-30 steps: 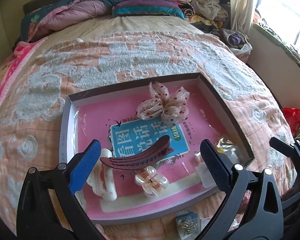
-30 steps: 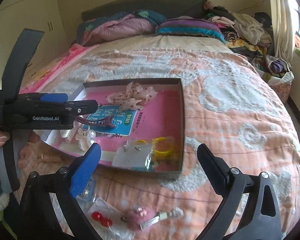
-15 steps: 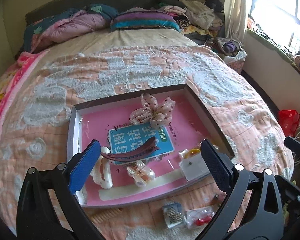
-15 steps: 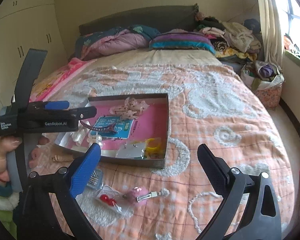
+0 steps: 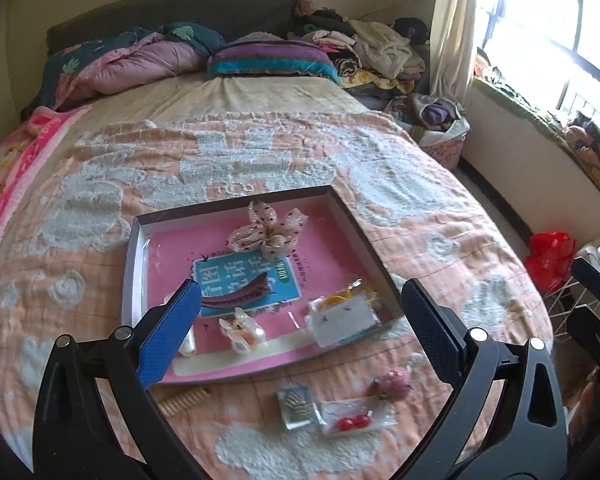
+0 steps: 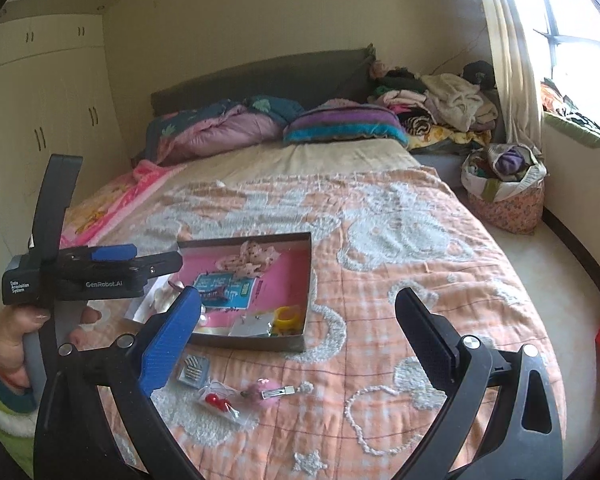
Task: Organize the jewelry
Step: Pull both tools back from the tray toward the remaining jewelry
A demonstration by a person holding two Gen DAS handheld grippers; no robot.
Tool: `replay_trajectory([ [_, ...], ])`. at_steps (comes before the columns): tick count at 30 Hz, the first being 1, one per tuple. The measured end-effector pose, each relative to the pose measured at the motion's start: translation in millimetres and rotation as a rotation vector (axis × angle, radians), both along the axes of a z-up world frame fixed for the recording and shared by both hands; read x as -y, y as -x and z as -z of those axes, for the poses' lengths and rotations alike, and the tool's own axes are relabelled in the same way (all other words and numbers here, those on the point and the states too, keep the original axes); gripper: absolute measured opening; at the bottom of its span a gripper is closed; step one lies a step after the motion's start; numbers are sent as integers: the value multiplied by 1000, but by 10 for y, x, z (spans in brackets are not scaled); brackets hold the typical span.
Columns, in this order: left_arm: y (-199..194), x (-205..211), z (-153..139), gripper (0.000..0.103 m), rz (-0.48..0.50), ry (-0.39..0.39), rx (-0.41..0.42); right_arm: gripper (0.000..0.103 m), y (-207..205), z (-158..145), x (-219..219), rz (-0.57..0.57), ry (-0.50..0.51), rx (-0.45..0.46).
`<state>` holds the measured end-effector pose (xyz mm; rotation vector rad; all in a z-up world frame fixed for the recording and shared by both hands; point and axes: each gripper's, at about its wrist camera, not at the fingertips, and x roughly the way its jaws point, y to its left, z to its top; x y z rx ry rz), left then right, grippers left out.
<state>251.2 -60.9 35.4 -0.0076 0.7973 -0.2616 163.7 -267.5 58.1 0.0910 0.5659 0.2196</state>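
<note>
Below the empty left tool (image 5: 300, 334), red earrings (image 5: 353, 424); tray (image 5: 134, 240) beyond.

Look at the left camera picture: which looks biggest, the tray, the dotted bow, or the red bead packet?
1. The tray looks by far the biggest.
2. and 3. The dotted bow and the red bead packet look alike; the packet lies nearer the camera, so I won't rank them.

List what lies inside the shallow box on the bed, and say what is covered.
Inside the box: a dotted bow, a dark red hair clip, a clear claw clip, an earring card and a white clip partly behind the left gripper. They cover part of the blue label.
</note>
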Motion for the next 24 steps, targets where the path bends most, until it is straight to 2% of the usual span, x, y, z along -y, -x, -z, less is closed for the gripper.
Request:
replay_trajectory([
  [12,392,126,-223,94,34,6,62,99,407,-272,208,31,-19,90],
  [24,772,224,-310,94,75,4,96,99,744,-425,203,15,-2,139],
])
